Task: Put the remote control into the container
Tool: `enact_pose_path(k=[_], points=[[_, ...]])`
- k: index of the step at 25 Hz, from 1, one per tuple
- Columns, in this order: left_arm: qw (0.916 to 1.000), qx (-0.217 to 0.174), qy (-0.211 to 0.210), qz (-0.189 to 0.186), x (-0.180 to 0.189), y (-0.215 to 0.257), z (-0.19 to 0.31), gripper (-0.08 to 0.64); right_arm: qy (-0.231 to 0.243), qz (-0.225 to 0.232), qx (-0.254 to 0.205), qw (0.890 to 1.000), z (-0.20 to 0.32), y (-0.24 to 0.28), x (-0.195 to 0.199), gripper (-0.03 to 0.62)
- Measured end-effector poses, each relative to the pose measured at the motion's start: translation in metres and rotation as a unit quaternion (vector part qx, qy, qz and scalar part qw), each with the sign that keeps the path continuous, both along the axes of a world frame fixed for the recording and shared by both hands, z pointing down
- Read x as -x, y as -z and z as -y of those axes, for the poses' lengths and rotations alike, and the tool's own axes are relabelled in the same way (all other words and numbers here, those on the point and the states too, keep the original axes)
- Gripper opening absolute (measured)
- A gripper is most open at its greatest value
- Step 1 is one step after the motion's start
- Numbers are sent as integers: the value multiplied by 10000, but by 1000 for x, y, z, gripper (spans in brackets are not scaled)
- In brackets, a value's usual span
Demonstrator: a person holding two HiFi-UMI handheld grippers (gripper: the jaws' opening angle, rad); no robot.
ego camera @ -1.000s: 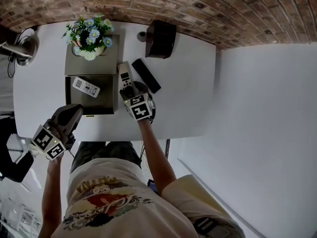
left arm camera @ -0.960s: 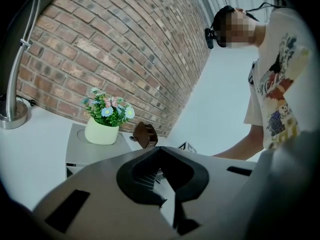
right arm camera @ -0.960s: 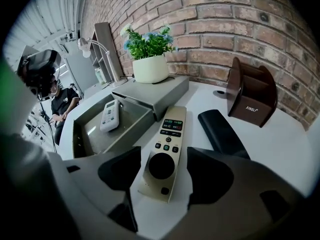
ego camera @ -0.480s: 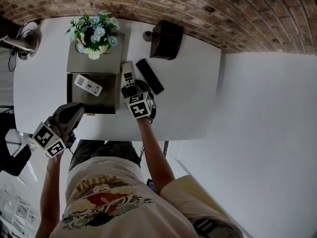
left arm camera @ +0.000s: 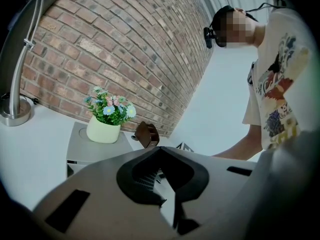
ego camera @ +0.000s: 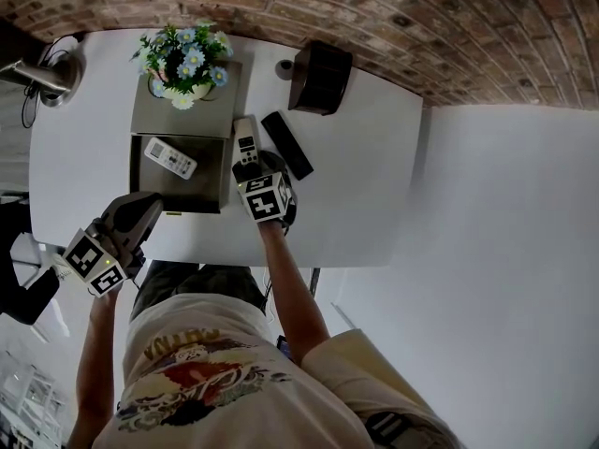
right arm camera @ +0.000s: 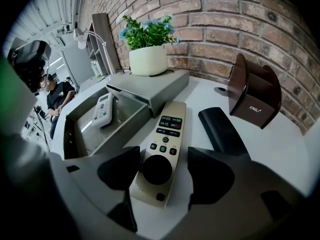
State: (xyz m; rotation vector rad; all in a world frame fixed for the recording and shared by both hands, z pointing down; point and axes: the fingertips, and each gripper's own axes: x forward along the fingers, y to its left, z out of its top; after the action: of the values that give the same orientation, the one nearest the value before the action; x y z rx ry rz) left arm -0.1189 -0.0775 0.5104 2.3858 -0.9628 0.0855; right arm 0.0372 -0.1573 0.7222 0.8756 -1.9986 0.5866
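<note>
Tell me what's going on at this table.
A person works a claw in each hand. The right claw is open, straddling the beige remote on the white table without gripping it. A white remote already lies in the grey container; a black remote lies nearby. The left claw hangs shut and empty at the table's near edge.

The head view looks steeply down from above the person onto the white table (ego camera: 374, 185), with the brick wall (ego camera: 393, 7) at the far edge. The right gripper view sits low over the tabletop, facing far, close to the beige remote (right arm camera: 162, 151). The left gripper view, near left, tilts upward. All three share the flower pot (ego camera: 184, 59) and brown holder (ego camera: 321, 76)
</note>
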Motion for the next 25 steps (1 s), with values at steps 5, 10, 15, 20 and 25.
enact_pose_path(k=[5, 10, 15, 20, 25], points=[[9999, -50, 78, 45, 1, 4, -6, 6, -44, 23, -2, 10000, 0, -1, -1, 282], [9998, -93, 141, 66, 0, 8, -13, 6, -150, 123, -112, 9997, 4, 0, -5, 278], [9998, -115, 156, 86, 0, 11, -21, 6, -309, 181, -167, 9992, 7, 1, -8, 215], [9995, -198, 217, 85, 2, 19, -28, 6, -366, 189, -150, 9990, 7, -1, -9, 213], [9990, -308, 294, 115, 9, 26, -33, 6, -372, 120, -215, 9990, 10, -3, -18, 210]])
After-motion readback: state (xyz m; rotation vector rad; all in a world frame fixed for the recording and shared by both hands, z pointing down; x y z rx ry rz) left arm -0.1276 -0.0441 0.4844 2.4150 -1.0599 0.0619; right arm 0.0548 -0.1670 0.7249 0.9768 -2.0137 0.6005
